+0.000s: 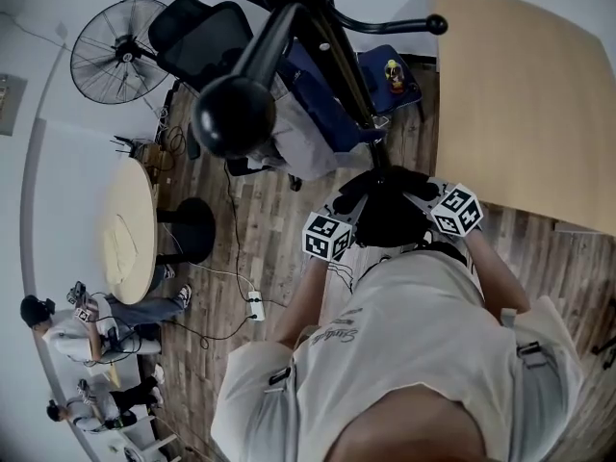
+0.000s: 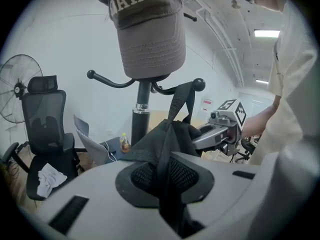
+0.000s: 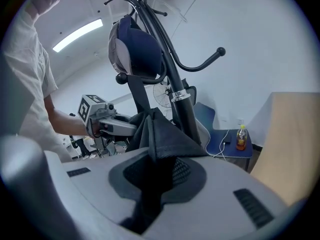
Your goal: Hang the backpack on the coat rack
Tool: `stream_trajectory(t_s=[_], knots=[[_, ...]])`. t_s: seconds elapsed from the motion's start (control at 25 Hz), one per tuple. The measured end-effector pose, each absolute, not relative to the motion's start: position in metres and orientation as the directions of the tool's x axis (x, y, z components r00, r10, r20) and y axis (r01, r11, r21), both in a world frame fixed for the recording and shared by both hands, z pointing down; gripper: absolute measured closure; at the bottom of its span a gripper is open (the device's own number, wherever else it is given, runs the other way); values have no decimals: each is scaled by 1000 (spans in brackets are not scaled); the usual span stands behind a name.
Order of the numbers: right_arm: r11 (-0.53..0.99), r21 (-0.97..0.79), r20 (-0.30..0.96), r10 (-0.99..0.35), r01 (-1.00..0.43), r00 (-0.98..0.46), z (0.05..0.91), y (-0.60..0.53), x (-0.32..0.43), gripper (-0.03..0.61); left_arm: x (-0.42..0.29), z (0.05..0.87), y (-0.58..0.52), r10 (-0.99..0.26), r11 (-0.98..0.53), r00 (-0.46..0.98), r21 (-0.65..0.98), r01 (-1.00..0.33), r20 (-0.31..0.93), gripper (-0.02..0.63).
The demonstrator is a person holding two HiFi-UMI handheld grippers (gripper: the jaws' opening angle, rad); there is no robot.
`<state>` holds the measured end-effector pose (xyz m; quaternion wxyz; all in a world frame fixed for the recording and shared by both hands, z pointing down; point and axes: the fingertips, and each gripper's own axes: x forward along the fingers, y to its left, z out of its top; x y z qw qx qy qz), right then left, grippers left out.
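The black backpack [image 1: 387, 216] hangs between my two grippers, close to the coat rack's black pole [image 1: 318, 46]. My left gripper [image 2: 167, 184] is shut on a fold of its fabric, as is my right gripper [image 3: 155, 179]. From the bag a black strap [image 2: 179, 100] runs up to a curved hook arm with a knob [image 2: 199, 84]; it seems to lie over that arm. The same strap [image 3: 138, 94] shows in the right gripper view, below a cap [image 3: 134, 49] on the rack. Both grippers face each other across the bag, marker cubes [image 1: 327, 236] outward.
A black office chair [image 1: 207, 41] and a fan [image 1: 115, 51] stand behind the rack. A blue chair holds a small bottle [image 1: 393, 73]. A wooden tabletop [image 1: 520, 104] is at the right, a round table [image 1: 130, 229] at the left. A power strip [image 1: 255, 306] lies on the floor.
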<state>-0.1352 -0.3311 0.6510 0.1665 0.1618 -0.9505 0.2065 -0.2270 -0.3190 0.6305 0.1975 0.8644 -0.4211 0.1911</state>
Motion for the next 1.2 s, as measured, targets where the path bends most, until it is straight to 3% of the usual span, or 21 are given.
stream_trajectory(t_s=[0.48,0.88,1.04,1.2], knots=[[879,-262,431,-262,-398,-863,661,-357,-141,514,-231,639,-340,-681,-548,557,174,-818,474,555],[789,-188,507,-432,-584,-746,644,-341,-114,453,-242,640,-334,-641,-514,518,185,-838,566,512],[777,-176,517,-449,-604,-729,633,-316,-106,489,-254,640,-317,-667,-468,488,193,-863,563,506],[755,-199,489,-476,-625,-731,622,-281,-105,580,-267,643,-291,-699,-402,444,207,-892,561,528]])
